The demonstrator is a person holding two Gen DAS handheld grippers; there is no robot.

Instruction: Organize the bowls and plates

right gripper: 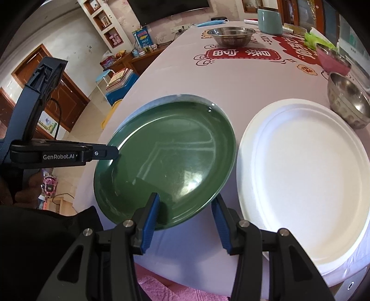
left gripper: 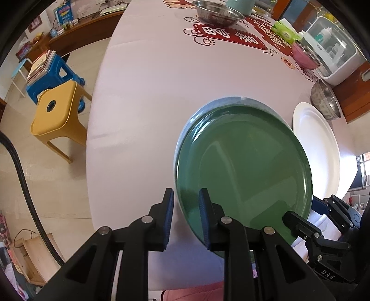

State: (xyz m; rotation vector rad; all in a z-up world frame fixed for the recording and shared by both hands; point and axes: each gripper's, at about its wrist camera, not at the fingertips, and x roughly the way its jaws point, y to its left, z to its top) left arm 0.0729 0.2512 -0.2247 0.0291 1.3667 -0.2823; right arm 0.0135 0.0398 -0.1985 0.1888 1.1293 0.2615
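Observation:
A dark green plate [left gripper: 245,166] [right gripper: 168,159] lies on a slightly smaller blue-grey plate [left gripper: 222,103] [right gripper: 148,103] near the table's front edge. My left gripper [left gripper: 187,210] straddles its left rim with a narrow gap; a strip of tablecloth shows between the outer pad and the rim. In the right wrist view the left gripper's fingertip [right gripper: 113,152] sits at that rim. My right gripper [right gripper: 186,220] is open around the near rim, its right pad well apart from it. A white plate [left gripper: 319,143] [right gripper: 307,176] lies just to the right.
Behind the white plate stand a steel bowl [right gripper: 349,104] and a pink bowl [right gripper: 330,59]. A wide steel basin [right gripper: 231,34], a teal cup [right gripper: 269,19] and a green tissue pack [left gripper: 284,30] sit farther back. Yellow [left gripper: 55,108] and blue stools [left gripper: 50,71] stand left of the table [left gripper: 150,92].

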